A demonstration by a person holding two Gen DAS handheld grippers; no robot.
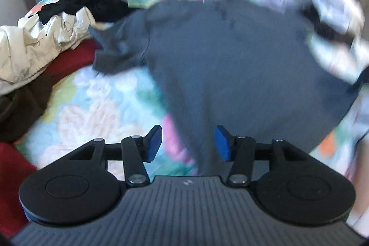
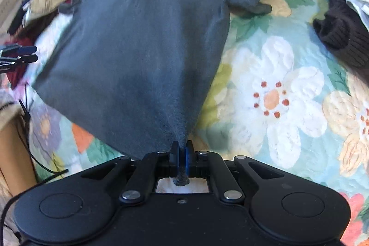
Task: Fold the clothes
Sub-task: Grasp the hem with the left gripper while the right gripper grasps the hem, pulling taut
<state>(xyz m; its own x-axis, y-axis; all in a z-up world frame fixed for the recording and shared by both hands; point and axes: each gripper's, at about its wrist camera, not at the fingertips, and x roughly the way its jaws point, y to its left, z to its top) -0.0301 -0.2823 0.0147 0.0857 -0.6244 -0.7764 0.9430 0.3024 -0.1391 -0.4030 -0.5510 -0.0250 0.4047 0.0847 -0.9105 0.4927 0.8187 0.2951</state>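
Note:
A dark grey-blue T-shirt (image 1: 230, 61) lies spread on the floral bedspread (image 1: 96, 103); it also shows in the right wrist view (image 2: 143, 43). My left gripper (image 1: 188, 142) is open and empty, its blue pads just above the shirt's near hem. My right gripper (image 2: 181, 153) is shut on a bottom corner of the T-shirt, with cloth bunched between the pads and the shirt pulled taut towards it. The left gripper shows at the far left of the right wrist view (image 2: 20, 53).
A cream garment (image 1: 39, 45), black clothes (image 1: 92, 4) and a red cloth (image 1: 69, 61) are piled on the left. White clothes (image 1: 322, 15) lie at the right. A dark brown knit sweater (image 2: 341, 29) lies at the right of the bedspread (image 2: 276, 96).

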